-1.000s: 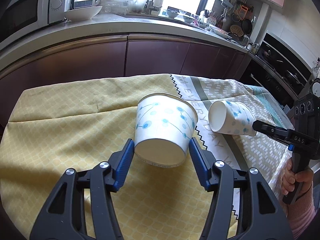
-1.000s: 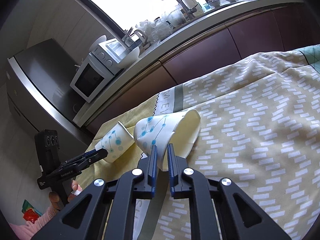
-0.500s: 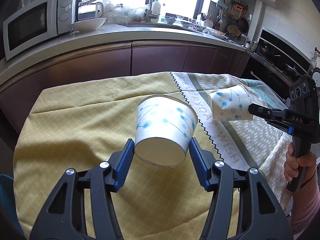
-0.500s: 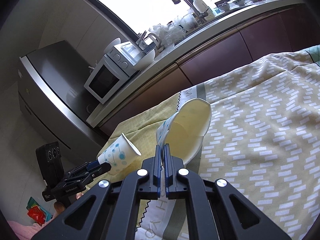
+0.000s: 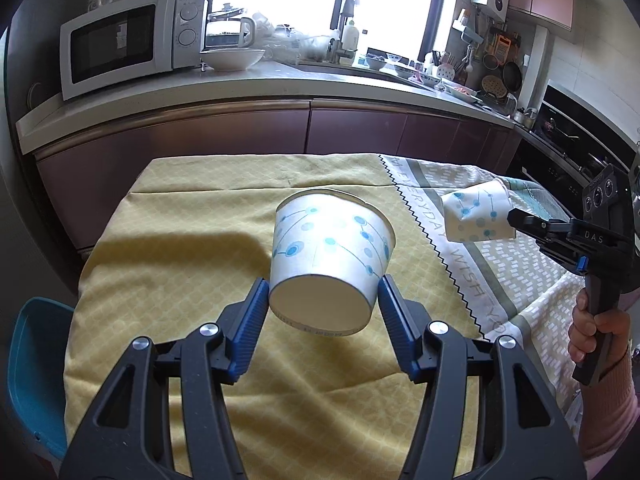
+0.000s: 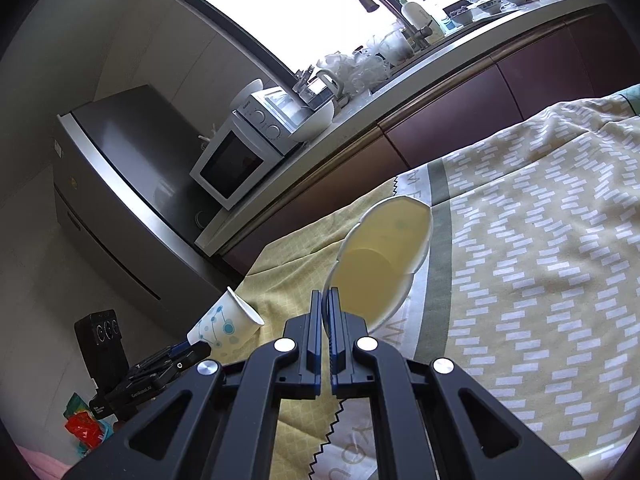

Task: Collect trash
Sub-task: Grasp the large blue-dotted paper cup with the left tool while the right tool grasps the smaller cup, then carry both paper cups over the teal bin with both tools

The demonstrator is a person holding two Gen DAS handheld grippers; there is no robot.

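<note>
My left gripper [image 5: 322, 308] is shut on a white paper cup with blue dots [image 5: 332, 256], gripped at its base and held above the yellow tablecloth [image 5: 192, 264]. It also shows in the right wrist view [image 6: 224, 326]. My right gripper [image 6: 325, 304] is shut on the squashed rim of a second paper cup [image 6: 380, 256], lifted off the cloth. That cup [image 5: 478, 212] and the right gripper [image 5: 516, 216] show at the right of the left wrist view.
A kitchen counter [image 5: 280, 80] with a microwave [image 5: 120, 40], bowl and kettle runs behind the table. A blue bin [image 5: 28, 364] stands at the table's left edge. A fridge [image 6: 120, 184] is at the far left. Colourful wrappers [image 6: 84, 428] lie low at left.
Both grippers have risen and pulled back from the table, each carrying its cup. The right cup is now flattened at the rim between the closed fingers.
</note>
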